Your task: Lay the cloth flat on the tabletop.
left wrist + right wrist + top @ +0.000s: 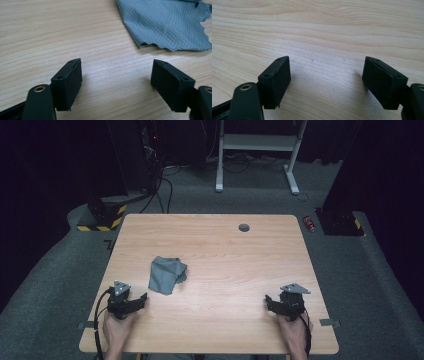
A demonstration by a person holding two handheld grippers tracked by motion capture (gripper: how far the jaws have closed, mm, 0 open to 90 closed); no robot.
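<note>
Both grippers sit at the near table edge, jaws wide apart, nothing between them. Your left gripper (142, 298) is the closer one: the grey cloth (166, 275) lies just beyond it, slightly right, crumpled, long axis running near-to-far. Your right gripper (268, 300) is well apart from it.
</note>
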